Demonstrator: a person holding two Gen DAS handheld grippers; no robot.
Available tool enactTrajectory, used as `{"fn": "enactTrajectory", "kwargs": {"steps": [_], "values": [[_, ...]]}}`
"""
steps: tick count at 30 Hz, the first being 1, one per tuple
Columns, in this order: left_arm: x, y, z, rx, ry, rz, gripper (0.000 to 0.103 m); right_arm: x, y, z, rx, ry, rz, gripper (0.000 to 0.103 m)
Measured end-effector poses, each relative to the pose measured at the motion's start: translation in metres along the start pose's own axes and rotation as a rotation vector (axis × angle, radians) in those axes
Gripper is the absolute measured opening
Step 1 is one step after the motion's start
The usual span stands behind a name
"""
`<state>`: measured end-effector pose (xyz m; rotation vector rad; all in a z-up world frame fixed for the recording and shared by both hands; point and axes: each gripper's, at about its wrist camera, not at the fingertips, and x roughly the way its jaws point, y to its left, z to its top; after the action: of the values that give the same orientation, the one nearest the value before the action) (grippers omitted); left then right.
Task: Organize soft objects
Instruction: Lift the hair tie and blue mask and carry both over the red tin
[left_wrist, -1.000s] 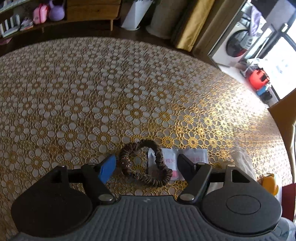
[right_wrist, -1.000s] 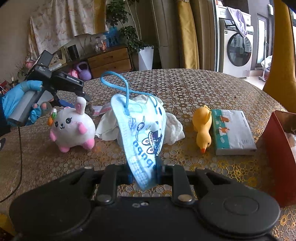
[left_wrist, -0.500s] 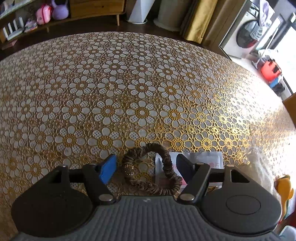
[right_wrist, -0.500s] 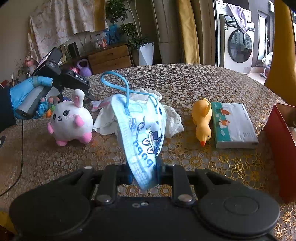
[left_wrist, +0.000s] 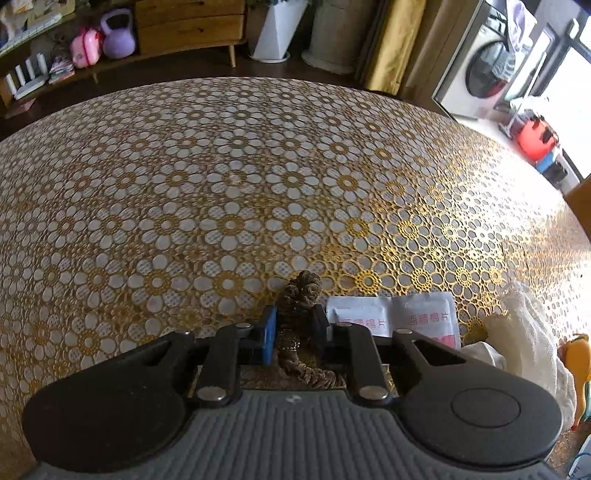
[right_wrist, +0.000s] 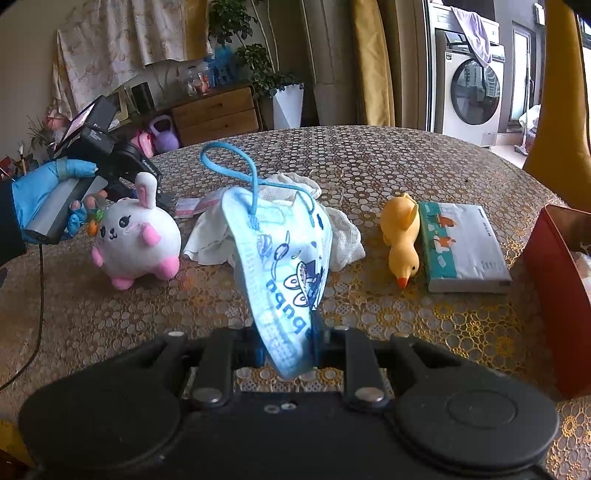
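step: grasp | left gripper (left_wrist: 293, 328) fingers just closed, pinching brown scrunchie (left_wrist: 301, 295) | right gripper (right_wrist: 288, 347) fingers clamp face mask (right_wrist: 284, 258) | next: lift scrunchie off tabletop (left_wrist: 221, 184)

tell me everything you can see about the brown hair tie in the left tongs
The hair tie is a brown scrunchie of ruffled, crinkly fabric with a small glittery patch near its middle. The left tongs have just closed on it, and it is squeezed from a loop into a narrow bunch between the pads. One end pokes out past the fingertips; the other curls back under the tongs onto the tablecloth. White packets lie just to its right.
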<state>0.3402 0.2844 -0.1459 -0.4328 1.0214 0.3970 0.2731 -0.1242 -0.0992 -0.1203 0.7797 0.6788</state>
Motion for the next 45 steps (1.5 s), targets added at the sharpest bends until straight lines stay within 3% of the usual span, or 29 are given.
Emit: {"fn": "enactTrajectory", "kwargs": {"steps": [10, 18, 29, 45], "values": [[-0.046, 0.038, -0.009, -0.040, -0.129, -0.064, 0.018, -0.028, 0.003, 0.001, -0.008, -0.048, -0.022, 0.020], [-0.108, 0.027, -0.007, 0.028, -0.222, -0.125, 0.018, -0.069, 0.006, 0.002, -0.022, -0.099, -0.028, 0.020], [-0.185, -0.048, -0.029, 0.198, -0.277, -0.260, 0.018, -0.127, -0.003, -0.001, -0.028, -0.153, -0.076, 0.020], [-0.222, -0.209, -0.117, 0.482, -0.179, -0.474, 0.018, -0.188, -0.066, -0.012, 0.039, -0.196, -0.201, 0.020]]}}
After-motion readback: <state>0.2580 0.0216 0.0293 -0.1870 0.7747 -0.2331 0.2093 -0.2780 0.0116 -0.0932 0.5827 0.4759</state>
